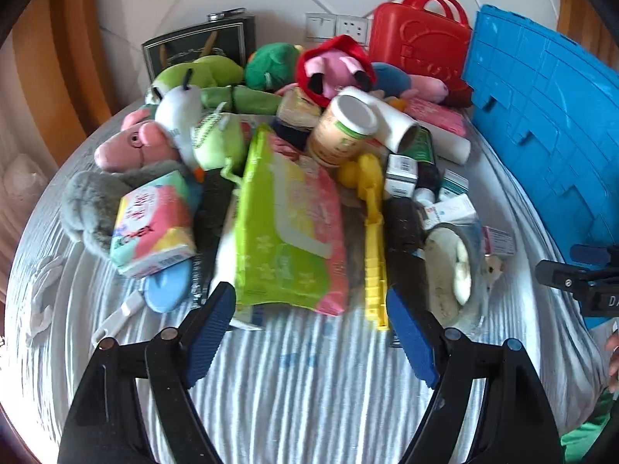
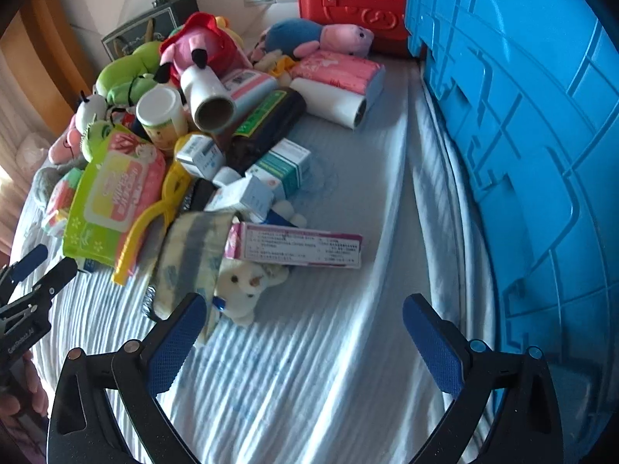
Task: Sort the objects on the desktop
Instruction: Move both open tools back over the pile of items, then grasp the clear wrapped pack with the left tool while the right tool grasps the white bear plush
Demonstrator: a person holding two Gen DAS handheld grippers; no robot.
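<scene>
A heap of objects lies on a striped cloth. In the left wrist view my left gripper (image 1: 309,309) is open and empty, just short of a green-and-pink wipes pack (image 1: 286,224) and a yellow plastic tool (image 1: 373,232). A tissue pack (image 1: 153,224), plush toys (image 1: 131,147) and a round tub (image 1: 340,131) lie behind. In the right wrist view my right gripper (image 2: 305,317) is open and empty, near a small white plush (image 2: 243,286) and a long pink medicine box (image 2: 298,245). Small medicine boxes (image 2: 282,166) and a paper roll (image 2: 209,96) lie beyond.
A blue plastic crate (image 2: 522,116) stands along the right side, also in the left wrist view (image 1: 549,116). A red case (image 1: 418,38) and a dark tin (image 1: 197,46) stand at the back wall. Wall sockets (image 1: 336,25) are behind. Bare cloth (image 2: 309,367) lies in front.
</scene>
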